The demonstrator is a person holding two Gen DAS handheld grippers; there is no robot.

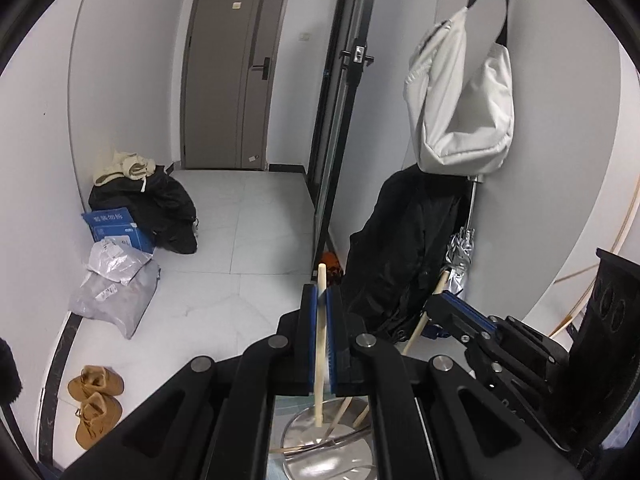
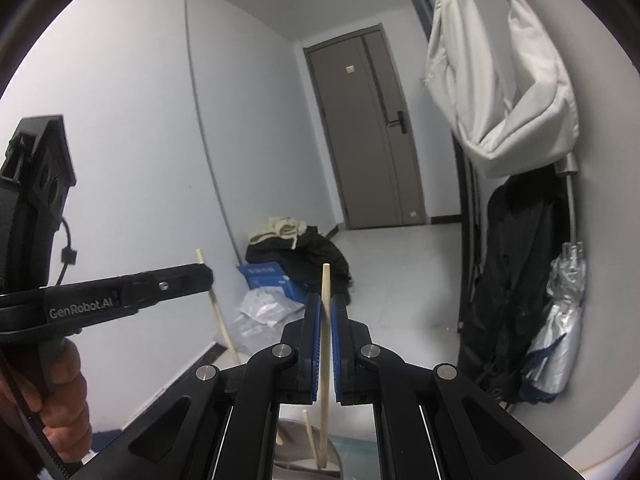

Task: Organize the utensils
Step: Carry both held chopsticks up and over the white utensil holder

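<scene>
The left gripper (image 1: 323, 300) is clamped on one chopstick (image 1: 320, 344); the right gripper (image 2: 326, 308) is clamped on another chopstick (image 2: 325, 360). Both sticks stand near-upright over a steel bowl (image 1: 320, 452) at 6 o'clock. Risk: thin round sticks may pivot or slip between the pads. Readable: "GenRobot.AI" at 9 o'clock. The blue box (image 1: 116, 228) print at 10 o'clock is illegible.

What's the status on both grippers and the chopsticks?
Left gripper shut on pale wooden chopstick. Right gripper shut on second wooden chopstick. Nothing blocking.
</scene>
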